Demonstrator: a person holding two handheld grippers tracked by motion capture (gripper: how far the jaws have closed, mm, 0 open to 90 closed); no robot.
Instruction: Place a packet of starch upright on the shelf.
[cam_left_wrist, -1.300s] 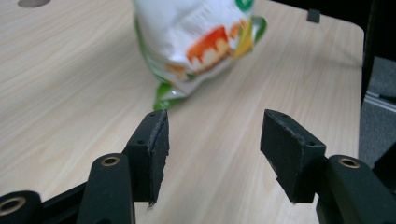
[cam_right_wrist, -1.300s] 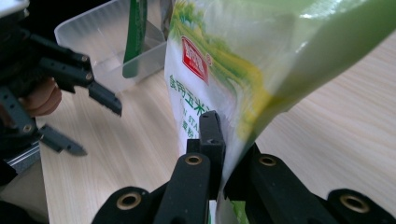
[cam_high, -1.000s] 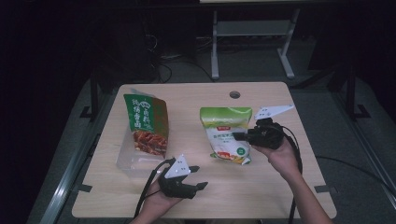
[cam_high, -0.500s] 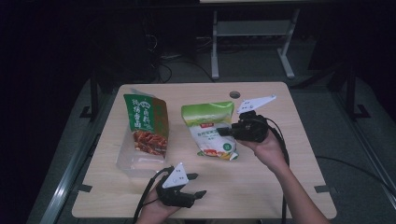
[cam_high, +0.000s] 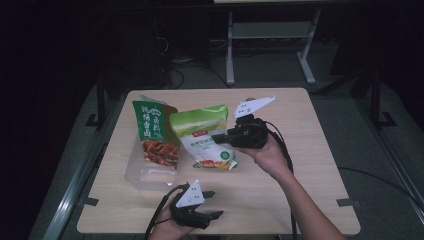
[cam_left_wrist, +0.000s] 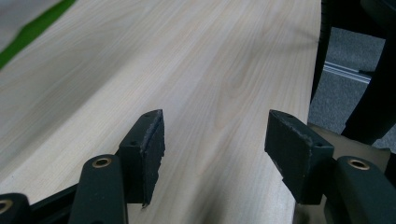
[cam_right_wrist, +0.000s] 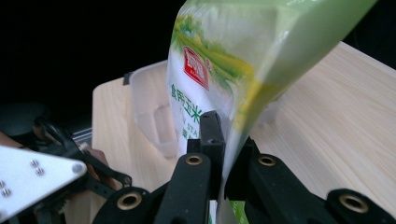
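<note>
— Two bags listed?
— Yes. Right claw (cam_high: 218, 137) pinches green-white bag (cam_high: 205, 137), raised over desk (cam_high: 300, 190), just beside clear tub (cam_high: 150, 172) holding brown-green bag (cam_high: 152, 135). Left claw (cam_high: 212, 205): wide, nothing between.

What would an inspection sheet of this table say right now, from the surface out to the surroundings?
Surface: pale wooden table, bare over most of its top.
Job's things: light green bag lifted and tilted, pinched at its edge; clear plastic box holding a dark green bag.
Clutter: nothing seen.
Grippers: right gripper shut on the light green bag; left gripper open at the table's near edge, nothing between its jaws.
Cables: black cable trailing from the right gripper along the forearm.
Surroundings: dark room, grey floor, white frame behind the table.
</note>
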